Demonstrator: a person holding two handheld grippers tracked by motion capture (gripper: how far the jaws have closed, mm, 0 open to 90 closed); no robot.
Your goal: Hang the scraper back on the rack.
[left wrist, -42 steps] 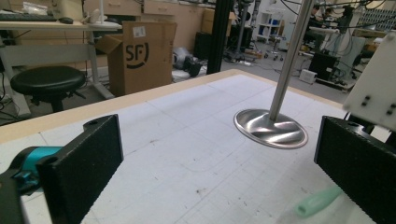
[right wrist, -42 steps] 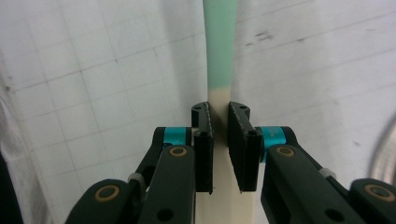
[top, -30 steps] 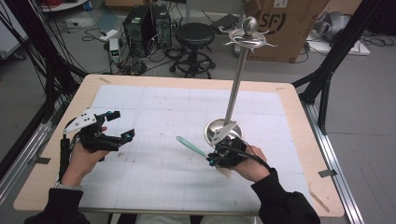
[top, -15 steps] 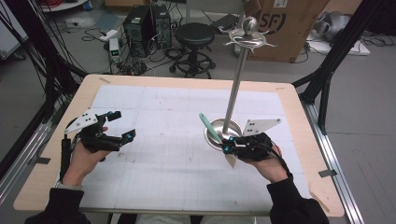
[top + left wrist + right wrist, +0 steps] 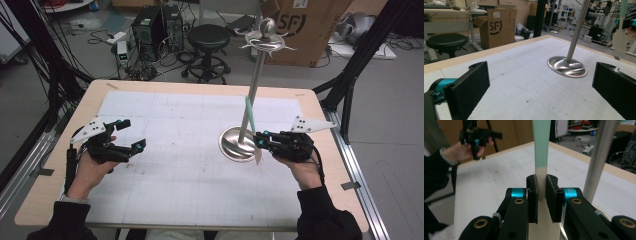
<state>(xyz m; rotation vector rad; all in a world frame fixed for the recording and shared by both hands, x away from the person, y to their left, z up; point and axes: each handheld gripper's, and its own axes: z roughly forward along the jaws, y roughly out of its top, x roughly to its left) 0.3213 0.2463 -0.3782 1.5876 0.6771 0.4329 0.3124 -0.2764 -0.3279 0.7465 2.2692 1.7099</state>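
A spatula [image 5: 249,112] with a teal handle and a cream blade stands almost upright, handle up, close beside the pole [image 5: 252,95] of a metal stand. My right gripper [image 5: 260,140] is shut on its cream part just below the teal, above the right rim of the stand's round base [image 5: 231,145]. In the right gripper view the pads [image 5: 533,195] pinch the spatula [image 5: 541,147], with the pole [image 5: 599,157] just to the right. My left gripper [image 5: 132,134] hovers open over the left of the table, nothing between its jaws [image 5: 541,87].
The stand carries a ring of hooks [image 5: 268,44] at its top, under a ball. A white gridded mat [image 5: 180,150] covers the wooden table. Behind the table are a stool [image 5: 208,37], a cardboard box [image 5: 305,25] and black frame legs [image 5: 350,85].
My right gripper has moved right and a little up with the spatula, swinging it from a low slant to nearly upright beside the pole. The left gripper has stayed put.
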